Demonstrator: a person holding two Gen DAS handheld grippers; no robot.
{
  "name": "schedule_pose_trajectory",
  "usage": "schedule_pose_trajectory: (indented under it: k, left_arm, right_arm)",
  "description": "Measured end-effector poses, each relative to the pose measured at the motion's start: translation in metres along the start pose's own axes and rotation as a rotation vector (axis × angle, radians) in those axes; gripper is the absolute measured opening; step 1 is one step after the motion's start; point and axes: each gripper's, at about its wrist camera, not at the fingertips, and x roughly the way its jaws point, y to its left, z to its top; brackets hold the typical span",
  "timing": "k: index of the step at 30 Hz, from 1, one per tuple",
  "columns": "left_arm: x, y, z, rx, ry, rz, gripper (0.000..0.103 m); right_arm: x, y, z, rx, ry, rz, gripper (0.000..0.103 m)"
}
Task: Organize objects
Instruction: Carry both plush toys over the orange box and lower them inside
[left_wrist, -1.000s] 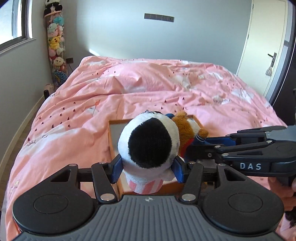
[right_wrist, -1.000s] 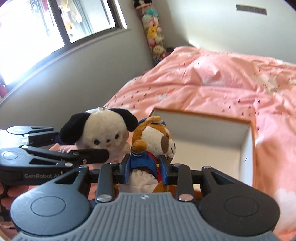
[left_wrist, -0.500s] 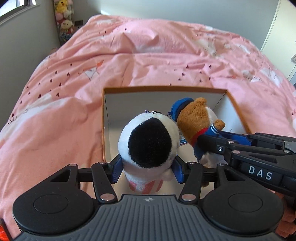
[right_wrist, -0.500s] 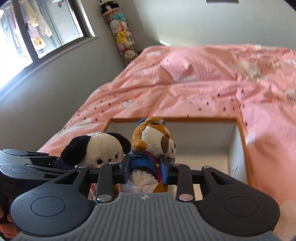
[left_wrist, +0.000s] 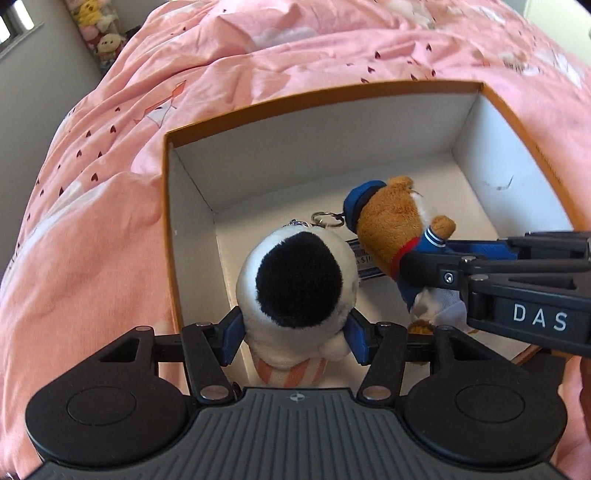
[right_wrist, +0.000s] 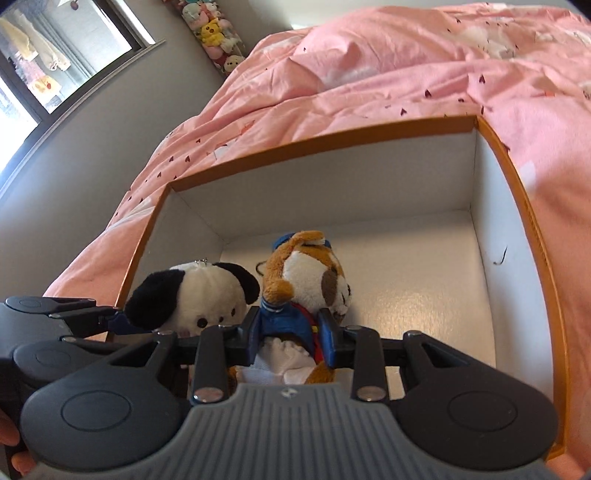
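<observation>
Plush toys fill both tools, each held inside the box. Nearest in the left wrist view, the left tool (left_wrist: 295, 334) is clamped on the black-and-white puppy plush (left_wrist: 297, 291), its blue pads pressed into the puppy's sides just above the pink-striped body. Just right of it, the right tool (left_wrist: 424, 266) reaches in from the side, closed around the blue jacket of the brown dog plush (left_wrist: 395, 229), which wears a blue cap. A metal key ring (left_wrist: 327, 218) lies between the two heads, and a printed tag shows behind the puppy.

In the right wrist view, the right tool (right_wrist: 291, 338) pinches the brown dog plush (right_wrist: 310, 277) at its blue jacket, with the puppy plush (right_wrist: 199, 295) touching it on the left and the left tool (right_wrist: 122, 321) gripping that puppy.

Both toys hang low within the orange-rimmed white box (left_wrist: 332, 155), toward its near left part; whether they touch its floor cannot be told. The box rests on the pink bed cover (left_wrist: 92, 221). Beyond, a column of stuffed toys (right_wrist: 216, 35) stands beside the window (right_wrist: 55, 66).
</observation>
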Motion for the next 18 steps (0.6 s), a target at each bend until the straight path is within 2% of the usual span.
schedule_pose_trajectory:
  k: [7,14,18]
  left_arm:
    - [0.002,-0.004,-0.002,0.084,0.019,-0.029,0.07]
    - [-0.002,0.007,0.0,0.068,0.033,-0.124,0.074]
    - [-0.003,0.008,-0.001,0.073,0.033,-0.135,0.065]
  right_arm:
    - [0.016,-0.002,-0.003,0.03,0.065,0.039,0.035]
    - [0.026,-0.001,-0.002,0.049,0.118,0.043,0.035]
    - [0.032,-0.001,-0.001,0.045,0.156,0.046,0.036]
